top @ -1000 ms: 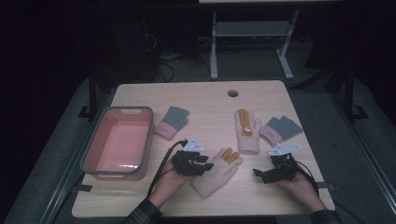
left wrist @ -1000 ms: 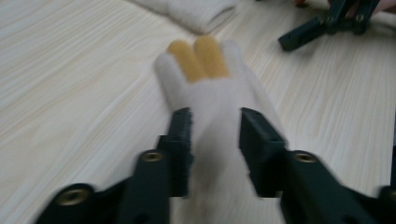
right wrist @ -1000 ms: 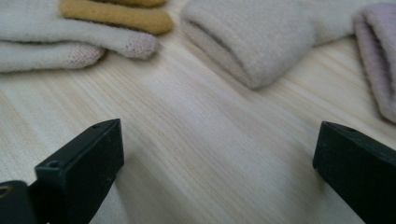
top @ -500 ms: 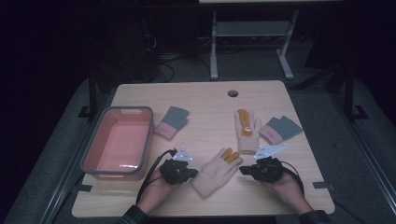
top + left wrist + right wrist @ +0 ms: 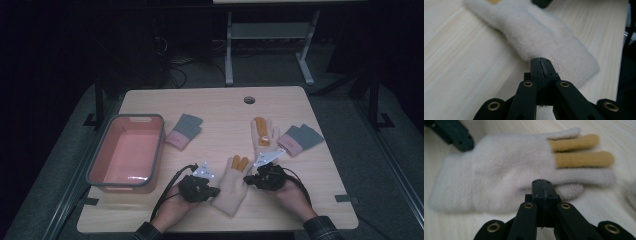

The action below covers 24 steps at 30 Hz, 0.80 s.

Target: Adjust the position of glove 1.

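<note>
Cream glove (image 5: 231, 186) flat at table's (image 5: 220, 107) near edge, between both grippers. Left gripper (image 5: 541, 60) – jaws closed at glove's cuff edge. Right gripper (image 5: 542, 182) – jaws closed at glove's side. No readable writing.

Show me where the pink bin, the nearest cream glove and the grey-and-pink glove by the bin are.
pink bin (image 5: 100, 159): high view, on its left rim.
nearest cream glove (image 5: 231, 189): high view, on its palm.
grey-and-pink glove (image 5: 185, 129): high view, on its grey part.
</note>
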Each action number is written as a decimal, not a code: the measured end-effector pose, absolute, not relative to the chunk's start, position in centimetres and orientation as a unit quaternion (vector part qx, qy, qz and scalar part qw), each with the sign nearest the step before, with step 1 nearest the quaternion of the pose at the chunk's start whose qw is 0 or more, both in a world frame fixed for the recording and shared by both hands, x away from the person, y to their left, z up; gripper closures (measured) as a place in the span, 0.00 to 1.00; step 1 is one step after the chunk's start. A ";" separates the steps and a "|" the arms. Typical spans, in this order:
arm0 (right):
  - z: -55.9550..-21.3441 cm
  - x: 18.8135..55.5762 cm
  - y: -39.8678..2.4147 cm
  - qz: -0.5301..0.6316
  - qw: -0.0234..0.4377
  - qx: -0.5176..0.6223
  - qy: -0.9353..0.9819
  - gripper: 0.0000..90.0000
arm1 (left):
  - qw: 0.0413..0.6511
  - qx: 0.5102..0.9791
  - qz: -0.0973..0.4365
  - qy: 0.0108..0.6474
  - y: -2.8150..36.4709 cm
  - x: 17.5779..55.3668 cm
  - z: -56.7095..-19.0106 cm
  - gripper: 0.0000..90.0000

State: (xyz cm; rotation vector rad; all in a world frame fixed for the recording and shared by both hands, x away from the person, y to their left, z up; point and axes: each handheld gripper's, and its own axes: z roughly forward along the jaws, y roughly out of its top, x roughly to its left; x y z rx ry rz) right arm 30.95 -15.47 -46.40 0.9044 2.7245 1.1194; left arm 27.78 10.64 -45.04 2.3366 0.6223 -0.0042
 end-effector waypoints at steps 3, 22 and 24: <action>-46.3 31.7 -15.2 0.361 0.040 0.291 0.885 1.00 | 0.357 0.904 -0.006 0.234 10.2 27.5 -45.0 0.99; -46.3 34.2 -13.0 0.370 0.028 0.278 0.886 1.00 | 0.386 0.901 -0.018 0.195 6.6 26.7 -45.5 0.99; -46.2 34.4 -12.5 0.368 0.028 0.273 0.888 1.00 | 0.390 0.900 -0.020 0.194 6.2 26.7 -45.5 0.99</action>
